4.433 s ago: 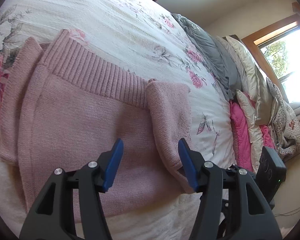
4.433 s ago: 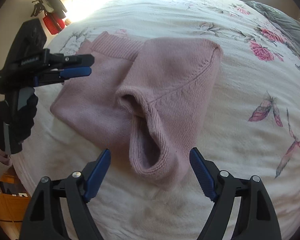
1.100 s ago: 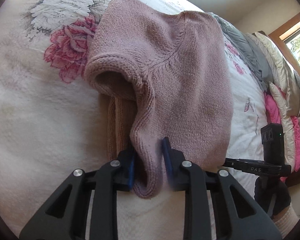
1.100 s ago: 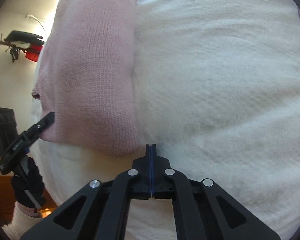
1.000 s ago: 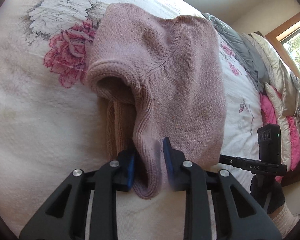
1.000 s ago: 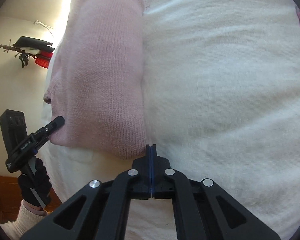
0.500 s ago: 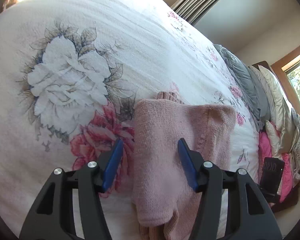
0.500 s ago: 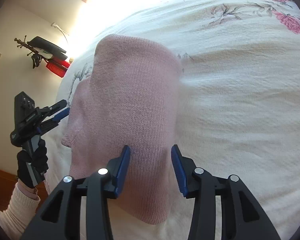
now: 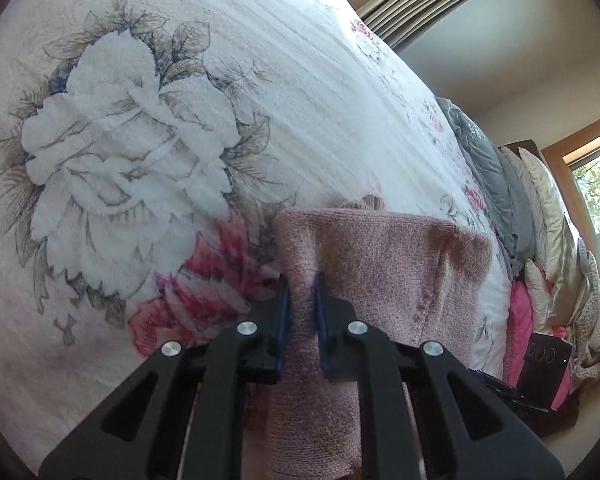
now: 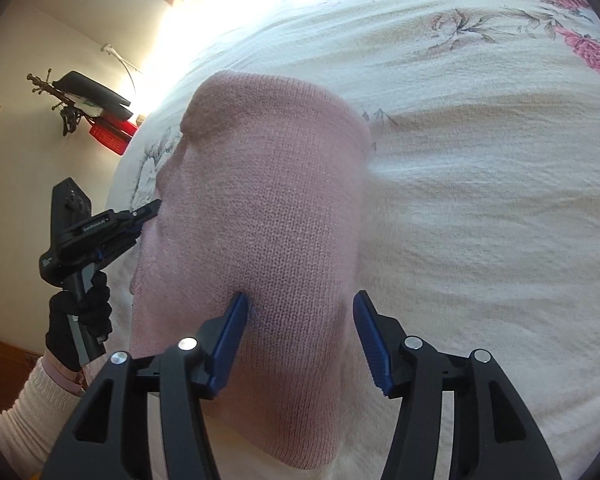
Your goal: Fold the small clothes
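The folded pink sweater (image 10: 260,216) is a matt, nubbly knit. The cream floral bedspread (image 9: 260,92) looks softly ribbed cloth. Satin-glossy cream pillows (image 9: 548,200) shine.

sweater (image 9: 380,280): lower edge cut by frame | left tongs (image 9: 301,308): pad faces buried in knit

sweater (image 9: 384,264) on bed (image 9: 140,120) | pillows (image 9: 540,208) behind, right | left tongs (image 9: 300,308) at sweater's left edge

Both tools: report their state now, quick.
Left tool: shut on the pink knit sweater.
Right tool: open, straddling the sweater, gripping nothing.
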Demonstrator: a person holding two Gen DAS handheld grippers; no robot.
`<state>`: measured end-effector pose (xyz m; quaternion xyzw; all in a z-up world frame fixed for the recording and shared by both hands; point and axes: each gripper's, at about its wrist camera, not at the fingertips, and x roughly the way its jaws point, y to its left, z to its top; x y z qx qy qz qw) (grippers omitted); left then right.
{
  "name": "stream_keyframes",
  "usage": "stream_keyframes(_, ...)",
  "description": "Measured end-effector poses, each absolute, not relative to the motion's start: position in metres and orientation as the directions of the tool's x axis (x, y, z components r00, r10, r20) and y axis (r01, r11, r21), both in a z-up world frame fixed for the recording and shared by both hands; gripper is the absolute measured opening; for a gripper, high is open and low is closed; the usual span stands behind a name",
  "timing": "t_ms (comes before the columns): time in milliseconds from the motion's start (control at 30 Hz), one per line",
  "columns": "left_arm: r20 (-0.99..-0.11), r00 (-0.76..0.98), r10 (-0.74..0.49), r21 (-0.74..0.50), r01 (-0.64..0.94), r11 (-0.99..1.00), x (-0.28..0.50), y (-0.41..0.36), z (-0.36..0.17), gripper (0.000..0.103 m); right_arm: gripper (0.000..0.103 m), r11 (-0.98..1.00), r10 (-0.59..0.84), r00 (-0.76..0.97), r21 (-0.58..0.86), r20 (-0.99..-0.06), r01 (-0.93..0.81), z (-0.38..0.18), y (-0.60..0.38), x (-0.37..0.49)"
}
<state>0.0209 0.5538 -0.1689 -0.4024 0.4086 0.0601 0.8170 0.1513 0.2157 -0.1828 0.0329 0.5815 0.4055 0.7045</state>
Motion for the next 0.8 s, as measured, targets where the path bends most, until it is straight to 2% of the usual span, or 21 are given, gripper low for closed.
stream_keyframes(33,-0.699,0.673,-0.244,-0.628,-0.413,0.659,0.017,0.555,-0.165,0.02,0.056,0.67,0.606,-0.003,0.512,-0.796,-0.537,-0.181,0.216,0.152)
stream_keyframes(67,-0.685,0.683,-0.252,-0.639,-0.399,0.657,0.014,0.555,-0.159,0.029,0.058,0.67,0.606,-0.004,0.513,-0.795,-0.537,-0.18,0.216,0.153)
stream_keyframes(100,-0.682,0.686,-0.254,-0.64,-0.391,0.662,0.01,0.553,-0.154,0.044,0.058,0.669,0.61,-0.006,0.519,-0.793,-0.533,-0.178,0.215,0.155)
stream_keyframes(167,-0.674,0.681,-0.287,-0.653,-0.366,0.663,0.001,0.547,-0.149,0.062,0.058,0.655,0.627,-0.025,0.544,-0.779,-0.524,-0.176,0.215,0.157)
stream_keyframes(333,-0.693,0.616,-0.373,-0.672,-0.367,0.643,-0.02,0.541,-0.169,0.067,0.067,0.627,0.652,-0.075,0.592,-0.755,-0.506,-0.178,0.218,0.162)
stream_keyframes(467,-0.614,0.603,-0.51,-0.773,-0.327,0.544,-0.014,0.534,-0.199,0.067,0.074,0.608,0.664,-0.117,0.624,-0.739,-0.49,-0.186,0.223,0.165)
stream_keyframes(567,-0.592,0.595,-0.544,-0.789,-0.292,0.54,-0.003,0.522,-0.212,0.067,0.077,0.608,0.662,-0.141,0.638,-0.736,-0.472,-0.196,0.227,0.167)
stream_keyframes(667,-0.569,0.587,-0.576,-0.803,-0.243,0.545,0.013,0.51,-0.214,0.074,0.084,0.596,0.678,-0.172,0.671,-0.715,-0.441,-0.212,0.229,0.173)
stream_keyframes(767,-0.563,0.57,-0.598,-0.803,-0.206,0.56,0.028,0.498,-0.215,0.074,0.092,0.577,0.695,-0.202,0.703,-0.69,-0.416,-0.228,0.234,0.179)
stream_keyframes(800,-0.577,0.563,-0.591,-0.79,-0.202,0.579,0.03,0.494,-0.215,0.068,0.093,0.571,0.7,-0.212,0.713,-0.682,-0.406,-0.233,0.236,0.18)
